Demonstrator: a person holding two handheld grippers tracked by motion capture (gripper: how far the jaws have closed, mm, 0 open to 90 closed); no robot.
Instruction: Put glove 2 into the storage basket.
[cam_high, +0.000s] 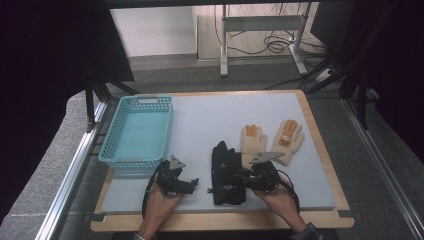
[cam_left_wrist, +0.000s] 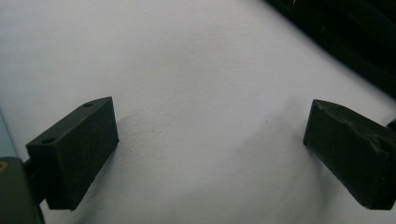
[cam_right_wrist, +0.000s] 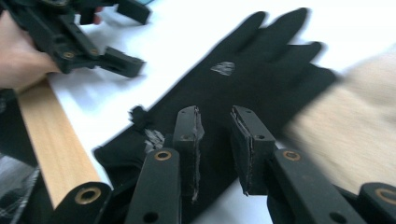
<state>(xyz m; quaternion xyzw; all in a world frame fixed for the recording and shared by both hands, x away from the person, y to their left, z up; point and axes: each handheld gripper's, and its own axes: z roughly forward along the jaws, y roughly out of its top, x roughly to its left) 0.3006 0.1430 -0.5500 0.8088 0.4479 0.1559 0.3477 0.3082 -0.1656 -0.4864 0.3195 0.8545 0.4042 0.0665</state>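
Lying flat on the bench (cam_high: 300, 150), the black glove (cam_high: 226, 172) sits under the right gripper (cam_right_wrist: 215, 140) (jaws slightly parted, nothing pinched); the left gripper (cam_left_wrist: 210, 154) gapes wide just beside it.

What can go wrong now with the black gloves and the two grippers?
1. The right gripper stands over the black gloves with a small gap and nothing pinched, so closing may catch one layer alone.
2. A beige glove lies right beside them and might be dragged along.
3. The left gripper, open, is close by; the two could bump.
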